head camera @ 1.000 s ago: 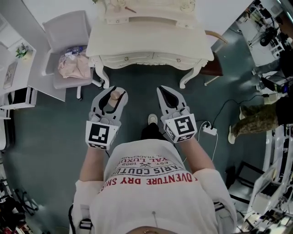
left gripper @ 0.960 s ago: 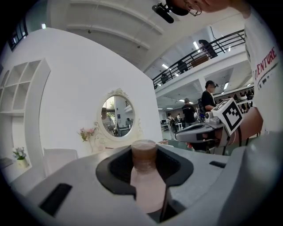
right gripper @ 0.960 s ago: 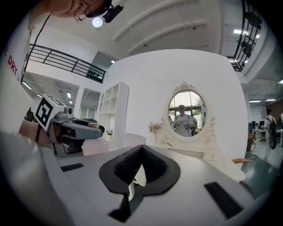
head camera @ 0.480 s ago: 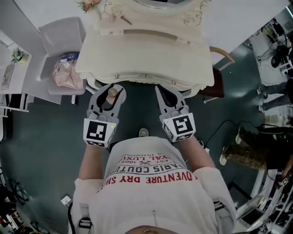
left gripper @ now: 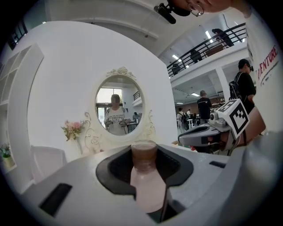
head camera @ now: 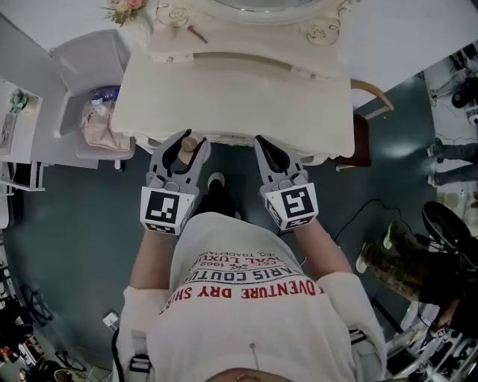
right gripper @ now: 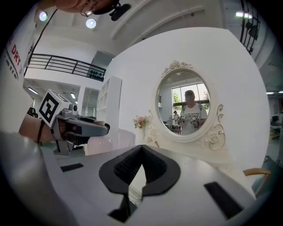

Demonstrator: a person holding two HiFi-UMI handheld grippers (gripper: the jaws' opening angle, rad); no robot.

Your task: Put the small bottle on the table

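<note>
Small bottle [head camera: 188, 146]: one, pinched in left hand-held gripper [head camera: 181, 140], centre-left of frame at the cream counter's [head camera: 231, 97] front edge. Right hand-held gripper [head camera: 266, 143] pressed together, empty. One oval mirror [left gripper: 119, 108], one flower bunch [head camera: 123, 9], one chair [head camera: 75, 60] upper left. Teal floor [head camera: 67, 224].

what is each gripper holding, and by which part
The left gripper holds the small bottle by its pale body, just below the brown cap. The right gripper holds nothing; its jaws are together.

Tabletop [head camera: 239, 101] bare ahead; mirror [left gripper: 116, 110], flowers [left gripper: 73, 129] crowd far edge.
</note>
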